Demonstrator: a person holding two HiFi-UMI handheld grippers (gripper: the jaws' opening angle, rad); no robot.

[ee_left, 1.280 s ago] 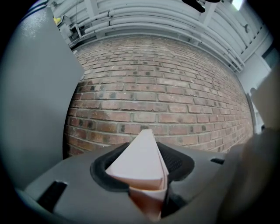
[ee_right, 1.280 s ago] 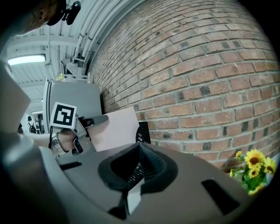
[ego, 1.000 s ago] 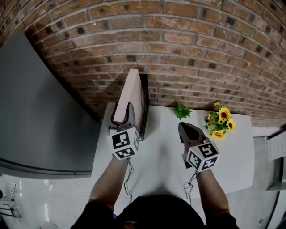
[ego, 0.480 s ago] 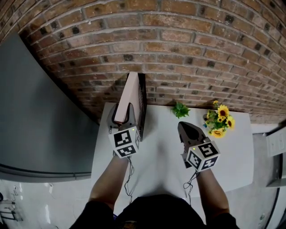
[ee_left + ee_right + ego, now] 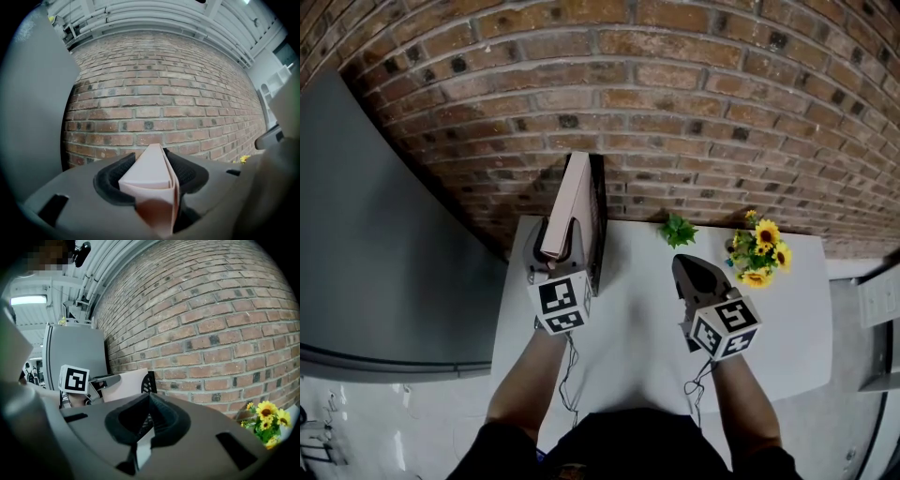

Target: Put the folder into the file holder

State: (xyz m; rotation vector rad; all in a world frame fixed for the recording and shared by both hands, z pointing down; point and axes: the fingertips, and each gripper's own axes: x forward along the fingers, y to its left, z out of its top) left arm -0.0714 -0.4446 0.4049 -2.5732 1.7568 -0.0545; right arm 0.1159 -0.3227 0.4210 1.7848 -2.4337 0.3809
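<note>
One table [image 5: 637, 328], holder [image 5: 600, 220] at its back-left, folder [image 5: 577, 197] upright against it, pinched by the left gripper [image 5: 555, 242], whose jaws just eased wider. Seating step, I'd judge: next, release cleanly and back off. The right gripper [image 5: 686, 270] idles, jaws pressed together, empty.

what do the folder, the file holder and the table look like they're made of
The folder seems pale pink matte card; thin layered edges show in the left gripper view. The file holder is probably black perforated metal; patterned cut-outs show in the right gripper view. The table has a smooth white top, perhaps laminate.
</note>
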